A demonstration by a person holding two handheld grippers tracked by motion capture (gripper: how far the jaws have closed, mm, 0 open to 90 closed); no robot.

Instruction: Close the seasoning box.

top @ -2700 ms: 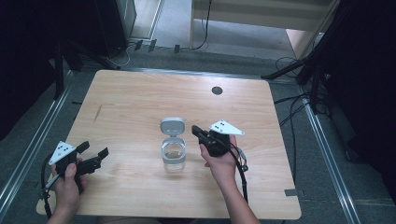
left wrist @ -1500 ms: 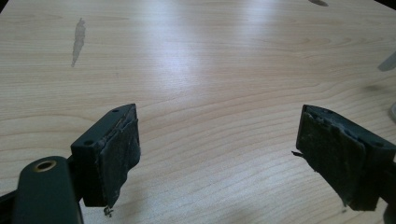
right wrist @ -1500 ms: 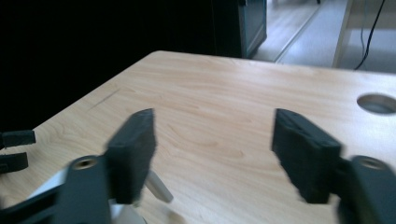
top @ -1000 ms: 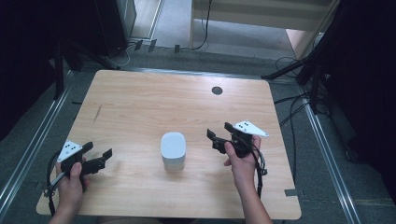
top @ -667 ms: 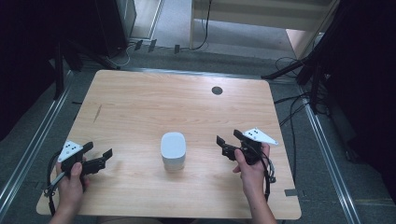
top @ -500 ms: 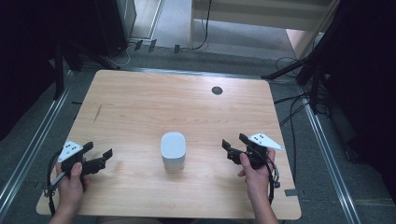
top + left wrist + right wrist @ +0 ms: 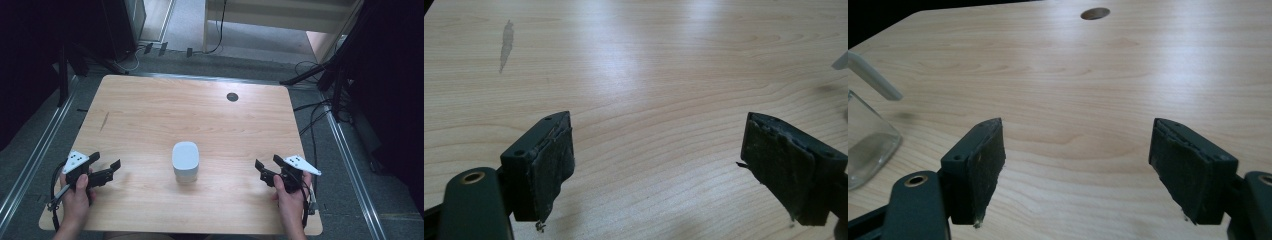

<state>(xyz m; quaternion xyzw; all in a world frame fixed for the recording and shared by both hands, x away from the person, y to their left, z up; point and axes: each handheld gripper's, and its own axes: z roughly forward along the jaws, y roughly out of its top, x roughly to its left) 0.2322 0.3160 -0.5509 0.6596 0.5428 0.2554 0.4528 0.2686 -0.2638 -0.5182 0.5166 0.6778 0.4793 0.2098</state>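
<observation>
Here's the wooden bench (image 7: 210, 120), broad and bare apart from one thing at its middle: a glass jar (image 7: 185, 162) with a pale lid (image 7: 185, 154) seated on top, standing upright a little toward the person's side. By the look of it the lid is on and the work reads as at its close, with both hands parked well apart from the jar, one on each flank. The left gripper (image 7: 102, 170) rests near the near-left corner, its jaws spread wide with nothing between them, only bare wood ahead in the left gripper view. The right gripper (image 7: 267, 170) sits near the near-right corner, likewise released and empty; in the right gripper view the clear glass wall of the jar (image 7: 868, 142) and the edge of its lid (image 7: 873, 77) peek in at the left. To finish this well, I'd say keep both grippers low and wide of the jar, so no jaw or trailing cable clips it, and check that the lid sits level all round; whether it is pressed fully home I cannot tell from above. The count, biggest first: one bench, two hands, two grippers, one jar, one lid, and one small dark round hole (image 7: 232, 96) in the bench top on the far side.
</observation>
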